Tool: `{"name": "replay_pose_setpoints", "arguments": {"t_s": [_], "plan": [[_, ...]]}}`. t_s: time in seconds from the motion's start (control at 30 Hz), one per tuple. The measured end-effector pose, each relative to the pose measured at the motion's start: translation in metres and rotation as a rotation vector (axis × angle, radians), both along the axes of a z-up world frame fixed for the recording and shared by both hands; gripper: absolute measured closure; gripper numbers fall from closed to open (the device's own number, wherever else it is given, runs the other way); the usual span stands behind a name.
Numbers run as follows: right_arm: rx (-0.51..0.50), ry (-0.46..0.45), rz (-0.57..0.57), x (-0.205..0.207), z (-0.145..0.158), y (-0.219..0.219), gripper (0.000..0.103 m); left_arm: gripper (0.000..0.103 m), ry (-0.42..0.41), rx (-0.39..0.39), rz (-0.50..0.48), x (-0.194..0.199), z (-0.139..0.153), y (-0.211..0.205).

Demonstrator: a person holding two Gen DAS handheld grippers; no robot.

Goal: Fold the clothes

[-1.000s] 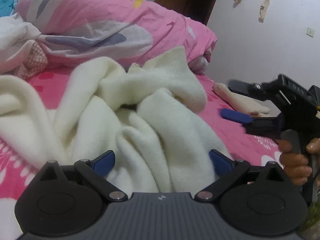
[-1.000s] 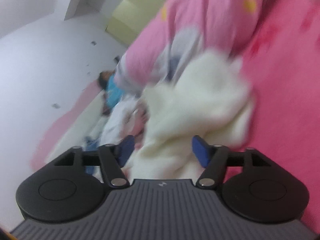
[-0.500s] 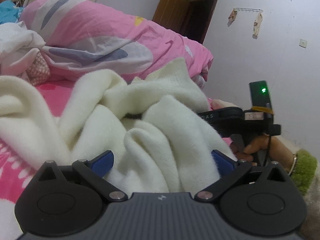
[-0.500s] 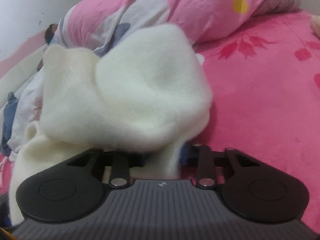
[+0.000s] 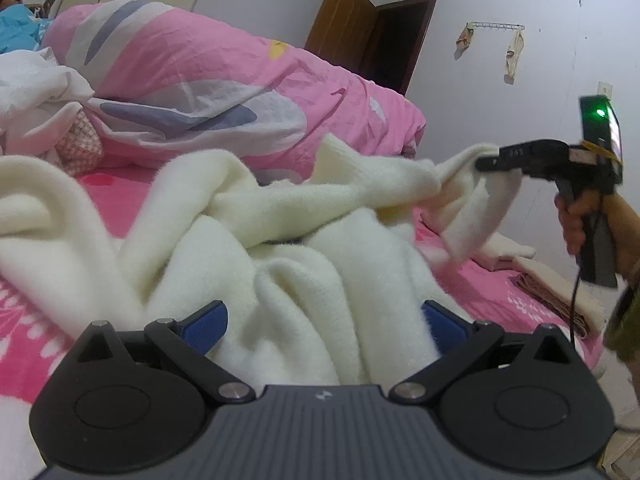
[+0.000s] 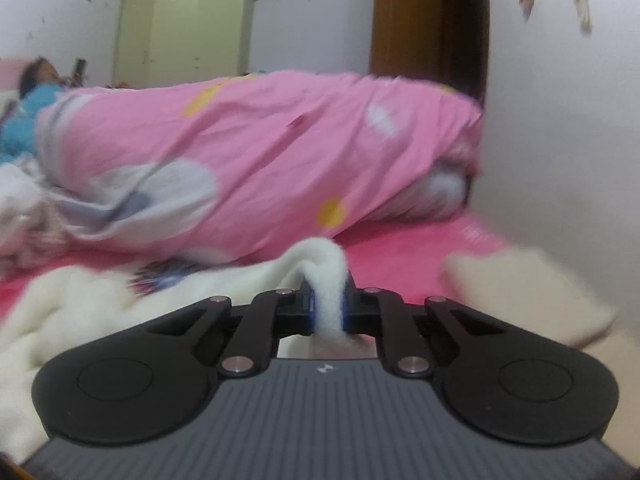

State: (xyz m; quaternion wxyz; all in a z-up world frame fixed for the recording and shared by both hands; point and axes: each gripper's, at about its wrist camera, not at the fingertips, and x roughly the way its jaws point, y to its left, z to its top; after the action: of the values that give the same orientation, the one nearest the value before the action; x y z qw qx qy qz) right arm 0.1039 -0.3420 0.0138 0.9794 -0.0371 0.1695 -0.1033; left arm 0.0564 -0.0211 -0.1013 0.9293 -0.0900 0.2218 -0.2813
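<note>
A cream fleece garment was spread in loose, crumpled folds across the near part of a bed covered by a pink flowered sheet. One end of it was raised off the bed at the right, where it was pinched by the right claw. In the right wrist view a tuft of the fabric was seen pressed tightly between the blue pads of that claw, whose jaws had just been closing on it. The left claw was held spread, its pads to either side of a thick fold without pressing it.

The garment was judged to be light, soft and limp. It would be expected to sag and stretch under its own hang rather than hold any shape, and its plush pile was thought likely to slip from a shallow grip. A hold on a hem, cuff or corner, with a full thickness of cloth taken in, was judged best.

A rolled pink duvet was lying along the far side of the bed, with white bedding at the far left. Folded pale clothes were stacked at the right edge. Beyond were seen a brown door, a pale green wardrobe and white walls. A person in blue was visible at the far left.
</note>
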Motion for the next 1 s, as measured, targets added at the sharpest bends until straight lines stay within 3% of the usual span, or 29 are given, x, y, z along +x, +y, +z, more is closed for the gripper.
{"name": "replay_pose_setpoints", "arguments": {"t_s": [0.27,0.5,0.63,0.7,0.77,0.83,1.0], "plan": [[-0.259,-0.022,-0.114,0.053,-0.001,-0.016,0.095,0.0,-0.013,-0.005,0.007,0.0,0.0,0.002],[-0.165,0.188,-0.191,0.119,-0.088,-0.048,0.095,0.0,-0.009,-0.014,0.007,0.002,-0.001,0.002],[-0.173,0.267,-0.166,0.121,-0.112,-0.047,0.094,0.0,-0.009,-0.017,0.006,0.002,-0.001,0.003],[-0.175,0.304,-0.153,0.12,-0.122,-0.047,0.089,0.0,-0.009,-0.019,0.005,0.002,-0.001,0.003],[-0.158,0.3,-0.134,0.104,-0.109,-0.05,0.062,0.0,-0.008,-0.021,0.006,0.002,-0.001,0.003],[-0.132,0.289,-0.12,0.083,-0.098,-0.053,0.048,0.001,-0.01,-0.025,0.007,0.002,-0.001,0.004],[0.013,0.267,-0.089,0.005,-0.085,-0.054,0.045,0.001,-0.01,-0.036,0.009,0.0,0.0,0.007]]}}
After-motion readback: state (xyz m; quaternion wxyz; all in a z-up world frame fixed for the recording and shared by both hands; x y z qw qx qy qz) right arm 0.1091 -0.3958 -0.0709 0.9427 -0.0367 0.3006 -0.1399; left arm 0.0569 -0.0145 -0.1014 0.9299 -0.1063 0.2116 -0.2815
